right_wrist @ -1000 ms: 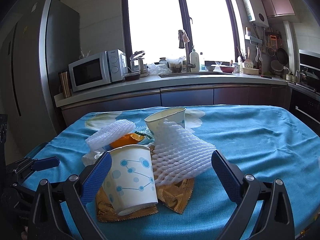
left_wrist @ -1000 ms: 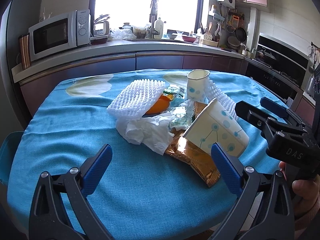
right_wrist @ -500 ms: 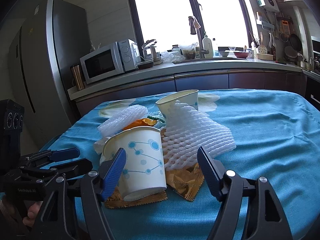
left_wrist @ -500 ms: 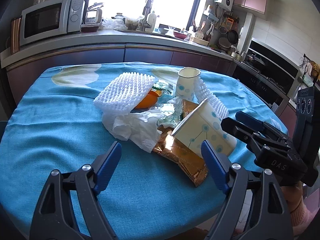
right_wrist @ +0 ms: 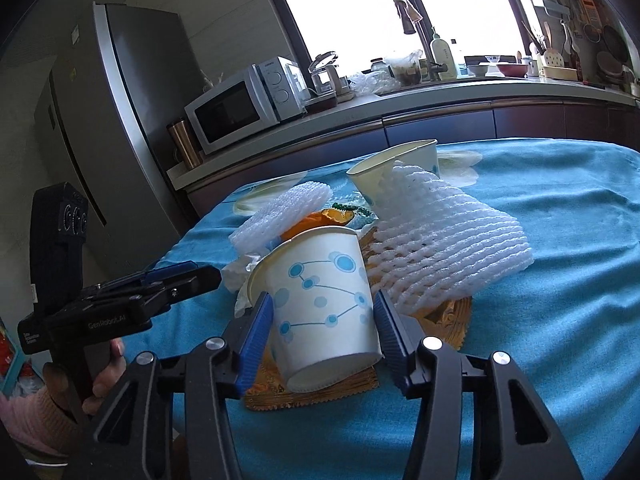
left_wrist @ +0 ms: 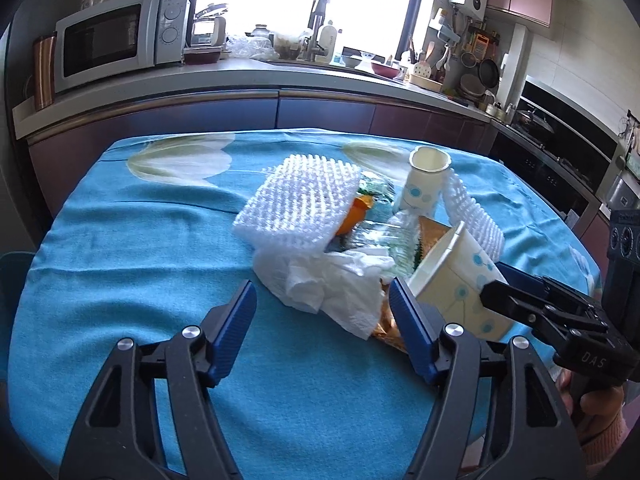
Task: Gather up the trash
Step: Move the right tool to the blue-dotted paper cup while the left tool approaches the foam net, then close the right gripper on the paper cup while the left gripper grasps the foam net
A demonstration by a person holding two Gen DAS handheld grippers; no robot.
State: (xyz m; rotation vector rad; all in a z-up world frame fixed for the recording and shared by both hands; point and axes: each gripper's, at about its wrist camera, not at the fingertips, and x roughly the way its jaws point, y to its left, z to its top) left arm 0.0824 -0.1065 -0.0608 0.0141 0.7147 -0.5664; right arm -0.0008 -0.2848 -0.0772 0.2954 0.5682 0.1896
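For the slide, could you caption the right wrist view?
Right gripper closing around a tilted paper cup atop a trash pile.

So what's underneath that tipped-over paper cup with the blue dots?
The tipped cup lies on a crinkled gold wrapper, on the blue tablecloth. How far the wrapper runs beneath is covered by the cup and foam net.

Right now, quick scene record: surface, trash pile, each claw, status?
surface: table with blue cloth
trash pile: two paper cups, near one tipped, far one upright; foam nets; crumpled tissue; gold wrapper; orange peel
right claw: closing around near cup, pads at its sides
left claw: closing, nothing gripped, tissue just ahead
status: nothing lifted yet
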